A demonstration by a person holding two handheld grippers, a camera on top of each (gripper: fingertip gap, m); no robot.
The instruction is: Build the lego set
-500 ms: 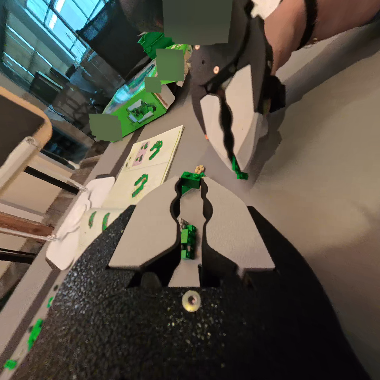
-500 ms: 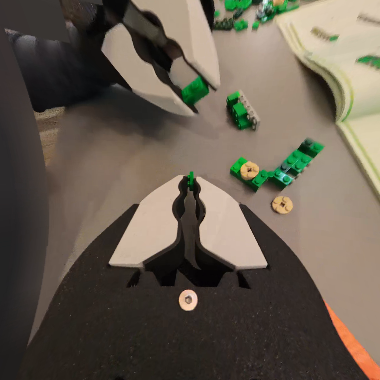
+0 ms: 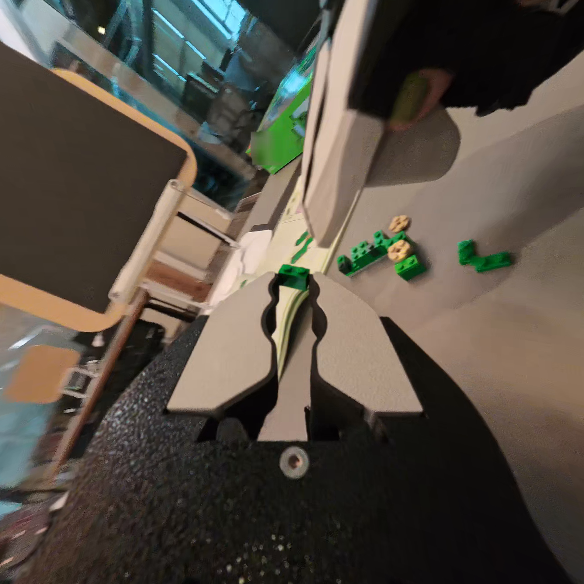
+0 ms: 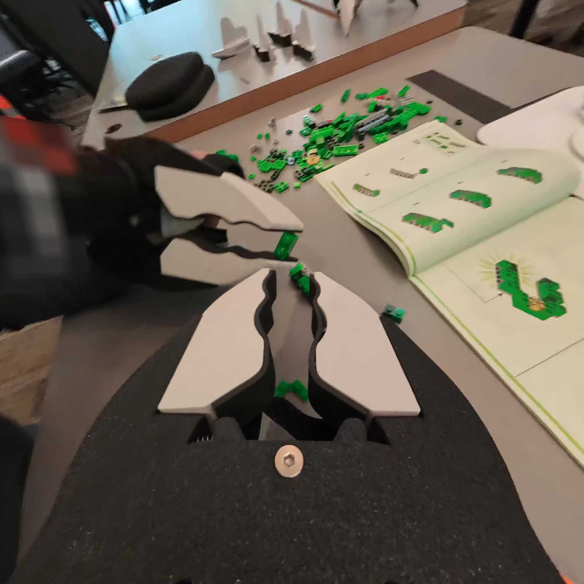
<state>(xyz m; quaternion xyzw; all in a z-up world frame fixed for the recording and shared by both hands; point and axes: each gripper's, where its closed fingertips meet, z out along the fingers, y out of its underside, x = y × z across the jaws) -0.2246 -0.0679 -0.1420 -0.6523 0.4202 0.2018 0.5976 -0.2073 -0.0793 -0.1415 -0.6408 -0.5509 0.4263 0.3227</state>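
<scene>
- Left gripper [image 3: 294,278] pinches a green two-stud brick [image 3: 294,276] at its fingertips.
- Right gripper [image 4: 292,274] gapes slightly, empty; a green-grey assembly [image 4: 300,279] lies at its 12 o'clock.

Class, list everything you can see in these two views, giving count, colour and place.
loose Lego pieces: many, mostly green, heaped far across the grey table
instruction booklet: one, pale green, open, right
part-built assembly: one, green, on table
tan round plates: two, one on assembly, one beside it
dark green plate: one, near booklet
green box: one, far table edge
black case: one, neighbouring table
green brick: one, in left claw
left claw: grey, shut on green brick
right claw: grey, open
</scene>
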